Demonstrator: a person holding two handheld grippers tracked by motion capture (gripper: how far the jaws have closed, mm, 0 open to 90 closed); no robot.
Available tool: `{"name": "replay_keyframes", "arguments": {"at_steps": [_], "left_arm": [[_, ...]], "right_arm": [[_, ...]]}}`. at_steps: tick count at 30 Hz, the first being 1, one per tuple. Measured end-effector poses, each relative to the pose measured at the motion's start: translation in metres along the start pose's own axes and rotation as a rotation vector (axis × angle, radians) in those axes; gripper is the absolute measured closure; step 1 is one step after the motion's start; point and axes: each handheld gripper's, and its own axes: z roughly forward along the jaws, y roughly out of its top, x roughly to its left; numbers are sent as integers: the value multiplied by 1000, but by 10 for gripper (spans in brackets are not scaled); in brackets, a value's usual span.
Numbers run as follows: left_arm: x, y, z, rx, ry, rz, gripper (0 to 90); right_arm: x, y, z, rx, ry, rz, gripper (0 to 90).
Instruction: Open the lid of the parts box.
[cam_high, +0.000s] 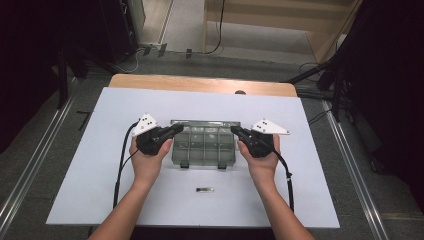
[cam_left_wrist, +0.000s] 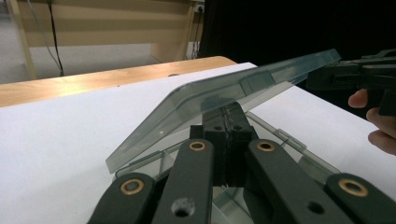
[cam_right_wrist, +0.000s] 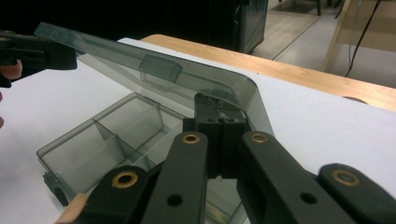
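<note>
A smoky clear compartment box (cam_high: 205, 152) lies mid-table with its hinged lid (cam_high: 205, 123) tilted up. My left gripper (cam_high: 177, 129) meets the lid's left end and my right gripper (cam_high: 234, 130) its right end. In the left gripper view the jaws are pressed together, the left gripper (cam_left_wrist: 226, 114) tucked under the raised lid (cam_left_wrist: 224, 91), with the right gripper (cam_left_wrist: 345, 74) at the lid's far corner. In the right gripper view the right gripper (cam_right_wrist: 219, 105) is likewise shut beneath the lid (cam_right_wrist: 154, 70), above empty compartments (cam_right_wrist: 116, 130). I see nothing between either pair of jaws.
A small metal piece (cam_high: 204, 189) lies on the white table cover (cam_high: 100, 175) in front of the box. A wooden table edge (cam_high: 200, 82) runs along the back. Dark stands and cables flank the table.
</note>
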Motion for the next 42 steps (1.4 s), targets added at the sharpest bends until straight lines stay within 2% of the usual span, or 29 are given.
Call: {"name": "replay_keyframes", "arguments": {"at_steps": [7, 21, 25, 26, 27, 28, 30, 31, 32, 34, 36, 38, 40, 42], "left_arm": [[2, 4, 3, -14, 19, -15, 898], [9, 17, 0, -38, 51, -8, 896], [10, 17, -2, -28, 56, 0, 890], [10, 16, -3, -28, 59, 2, 862], [11, 14, -5, -40, 46, 5, 783], [12, 13, -6, -43, 41, 8, 783], [13, 9, -8, -45, 46, 14, 717], [14, 6, -10, -45, 50, 10, 626], [16, 4, -11, -44, 52, 5, 626], [20, 0, -14, -48, 67, -10, 551], [23, -1, -15, -41, 63, -13, 522], [25, -1, -13, -37, 91, -23, 399], [29, -1, -8, -14, 95, -53, 270], [33, -1, -3, 1, 86, -71, 87]], "right_arm": [[-3, 6, 4, -12, -6, 12, 900], [-4, 15, 16, -11, -14, 17, 900], [-6, 19, 17, -19, -19, 23, 900], [-6, 19, 17, -19, -20, 26, 900], [-8, 21, 17, -24, -23, 31, 900], [-8, 21, 17, -24, -23, 31, 900], [-9, 21, 18, -26, -28, 31, 900], [-10, 21, 17, -28, -31, 33, 900], [-10, 21, 17, -28, -31, 33, 900], [-11, 21, 17, -28, -34, 33, 900], [-11, 21, 17, -29, -34, 34, 900], [-12, 21, 17, -30, -35, 36, 900], [-12, 22, 17, -32, -37, 40, 900], [-14, 22, 16, -37, -40, 42, 900]]}}
